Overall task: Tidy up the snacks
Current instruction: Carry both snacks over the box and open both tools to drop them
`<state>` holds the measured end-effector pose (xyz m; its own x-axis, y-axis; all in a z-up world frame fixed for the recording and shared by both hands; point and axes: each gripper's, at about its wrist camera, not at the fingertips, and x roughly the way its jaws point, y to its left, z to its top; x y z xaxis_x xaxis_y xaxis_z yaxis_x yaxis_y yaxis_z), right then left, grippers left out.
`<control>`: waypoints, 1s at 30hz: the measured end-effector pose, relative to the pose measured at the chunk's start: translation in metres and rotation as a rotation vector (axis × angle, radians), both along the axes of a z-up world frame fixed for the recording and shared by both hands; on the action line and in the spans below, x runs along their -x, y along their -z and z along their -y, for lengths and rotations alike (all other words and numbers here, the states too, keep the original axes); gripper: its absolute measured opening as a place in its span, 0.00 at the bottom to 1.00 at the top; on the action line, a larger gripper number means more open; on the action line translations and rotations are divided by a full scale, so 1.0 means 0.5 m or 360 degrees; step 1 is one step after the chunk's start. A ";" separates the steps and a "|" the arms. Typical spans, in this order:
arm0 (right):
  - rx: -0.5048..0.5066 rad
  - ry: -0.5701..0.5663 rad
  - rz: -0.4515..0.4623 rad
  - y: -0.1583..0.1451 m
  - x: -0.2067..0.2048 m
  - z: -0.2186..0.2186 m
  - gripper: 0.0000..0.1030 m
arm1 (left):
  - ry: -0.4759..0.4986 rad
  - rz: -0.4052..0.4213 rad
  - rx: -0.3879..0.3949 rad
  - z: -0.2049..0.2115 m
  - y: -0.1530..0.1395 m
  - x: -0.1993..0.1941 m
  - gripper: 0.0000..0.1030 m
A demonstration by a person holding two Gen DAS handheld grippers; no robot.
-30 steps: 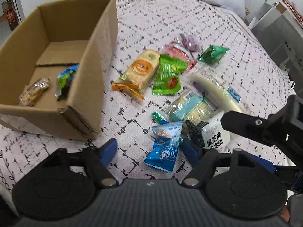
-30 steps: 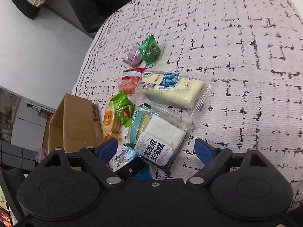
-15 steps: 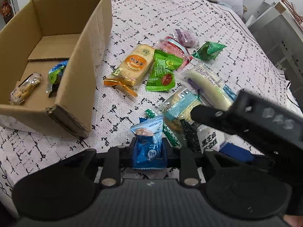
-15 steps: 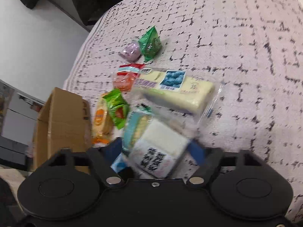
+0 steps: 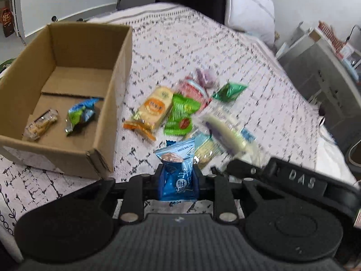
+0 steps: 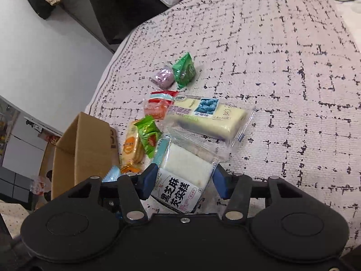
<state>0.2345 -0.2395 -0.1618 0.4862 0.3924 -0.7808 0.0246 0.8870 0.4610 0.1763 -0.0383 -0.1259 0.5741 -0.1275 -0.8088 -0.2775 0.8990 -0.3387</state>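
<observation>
Left gripper [image 5: 178, 181]: clamped on the blue snack packet [image 5: 177, 174], raised above the bedspread [image 5: 185, 45], right of the cardboard box [image 5: 117, 90].
Right gripper [image 6: 183, 180]: fingers pressed against the black-sesame cake pack [image 6: 182, 180], near end of the snack pile.
Box: two snacks inside.
</observation>
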 end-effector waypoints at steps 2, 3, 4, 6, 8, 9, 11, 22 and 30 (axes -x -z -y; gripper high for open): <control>0.0011 -0.0010 0.0035 -0.016 0.009 -0.006 0.50 | -0.0014 0.0046 0.0006 -0.006 -0.014 0.006 0.23; 0.0013 -0.0018 0.0057 -0.025 0.013 -0.007 0.50 | -0.0019 0.0072 0.0007 -0.008 -0.021 0.009 0.23; 0.0015 -0.0023 0.0082 -0.035 0.018 -0.010 0.50 | -0.0022 0.0096 0.0008 -0.010 -0.029 0.012 0.23; 0.0015 -0.0028 0.0114 -0.053 0.026 -0.014 0.50 | -0.0026 0.0142 0.0016 -0.016 -0.044 0.019 0.23; 0.0016 -0.0035 0.0141 -0.069 0.031 -0.021 0.50 | -0.0029 0.0181 0.0032 -0.021 -0.056 0.026 0.23; 0.0017 -0.0039 0.0158 -0.079 0.036 -0.023 0.50 | -0.0033 0.0201 0.0046 -0.025 -0.063 0.029 0.23; 0.0017 -0.0052 0.0192 -0.097 0.044 -0.030 0.50 | -0.0043 0.0233 0.0070 -0.032 -0.073 0.033 0.23; -0.0002 -0.0112 0.0326 -0.159 0.046 -0.092 0.50 | -0.0114 0.0391 0.0149 -0.082 -0.119 0.049 0.22; -0.0032 -0.0146 0.0356 -0.174 0.033 -0.135 0.50 | -0.0211 0.0431 0.0171 -0.131 -0.129 0.049 0.22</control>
<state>0.2179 -0.1722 -0.0750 0.6079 0.4573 -0.6491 -0.1602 0.8713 0.4638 0.1516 0.0271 -0.0613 0.7839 -0.1135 -0.6105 -0.2768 0.8162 -0.5071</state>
